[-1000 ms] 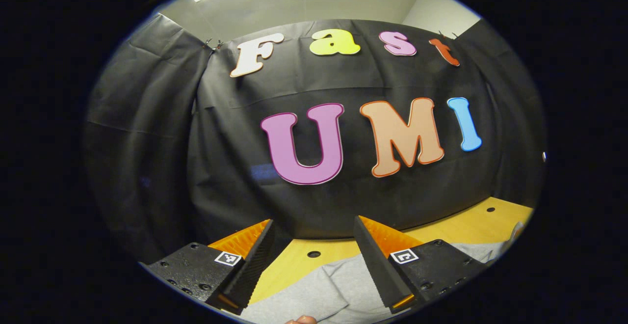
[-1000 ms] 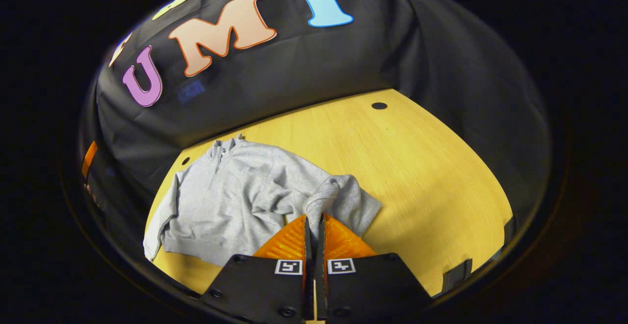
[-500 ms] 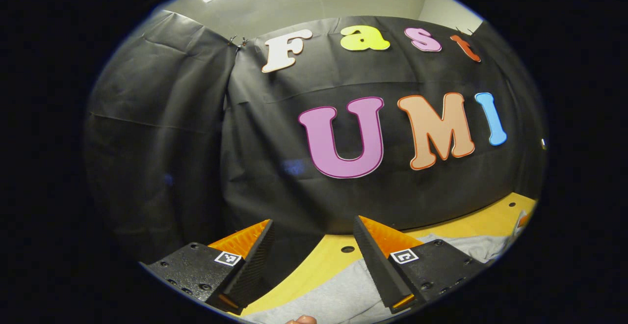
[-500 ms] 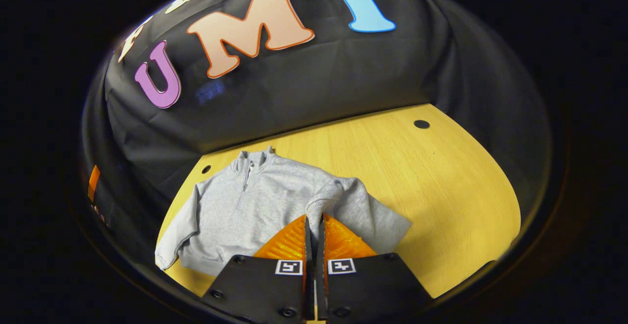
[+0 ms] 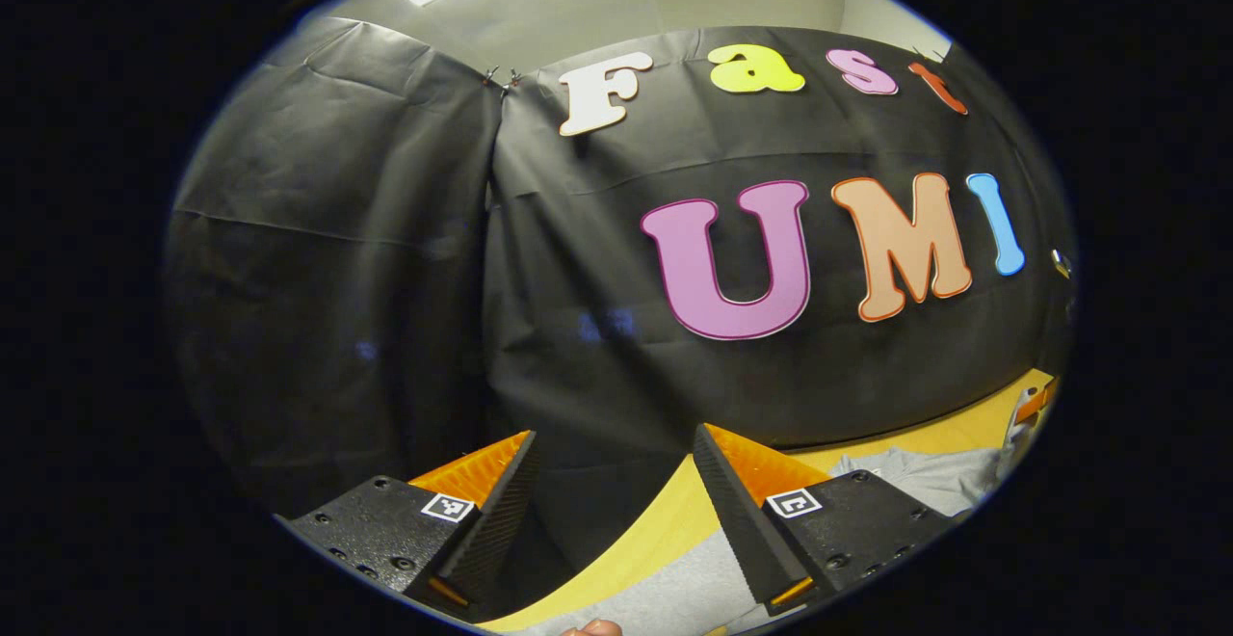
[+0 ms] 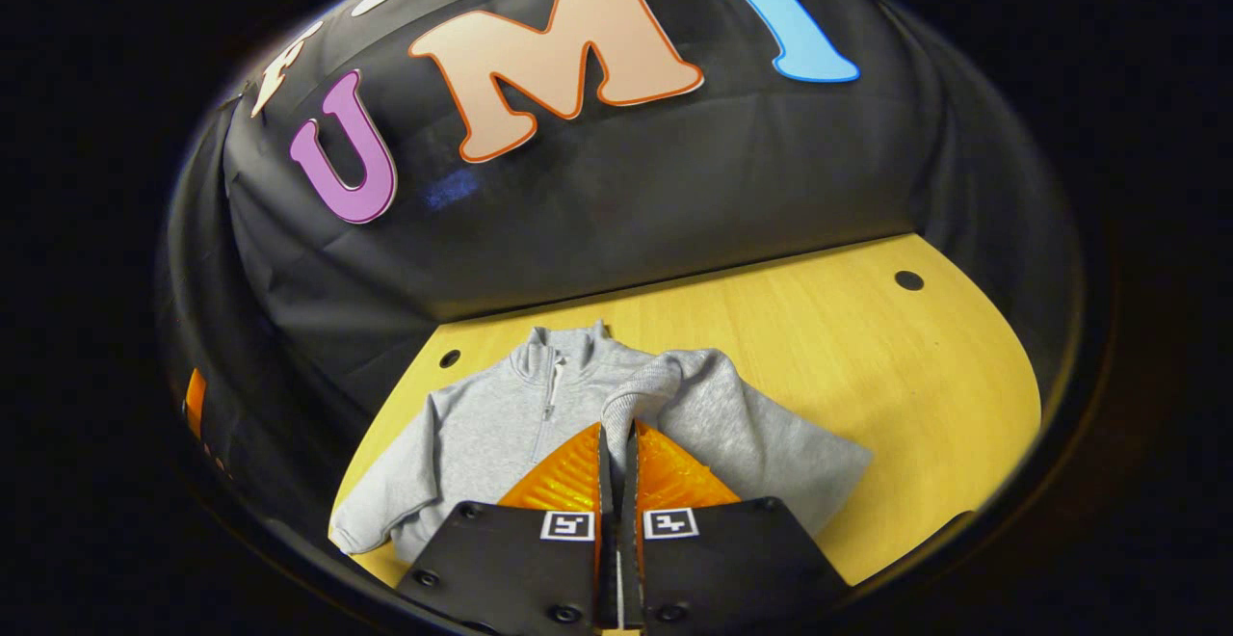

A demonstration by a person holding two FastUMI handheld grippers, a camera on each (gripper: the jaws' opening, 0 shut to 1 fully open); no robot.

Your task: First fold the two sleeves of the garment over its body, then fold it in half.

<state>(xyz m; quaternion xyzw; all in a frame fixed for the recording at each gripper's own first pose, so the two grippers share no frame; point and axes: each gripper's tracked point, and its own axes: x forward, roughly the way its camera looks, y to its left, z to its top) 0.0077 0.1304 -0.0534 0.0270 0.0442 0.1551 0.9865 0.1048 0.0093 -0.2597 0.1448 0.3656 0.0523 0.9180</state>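
Garment [image 6: 482, 424] sleeve cuff [image 6: 631, 395] pinched by right hand-held gripper [image 6: 616, 438], left hand-held gripper [image 5: 612, 453] spread apart, holding nothing, facing wall

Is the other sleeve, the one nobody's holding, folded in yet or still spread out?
Still spread: that sleeve lies out to the side on the table, off the sweater body. The right gripper pinches the opposite cuff.

Yellow wooden table [image 6: 819, 347] — grey zip-neck sweatshirt [image 6: 482, 424] lies on it, seemingly flat.
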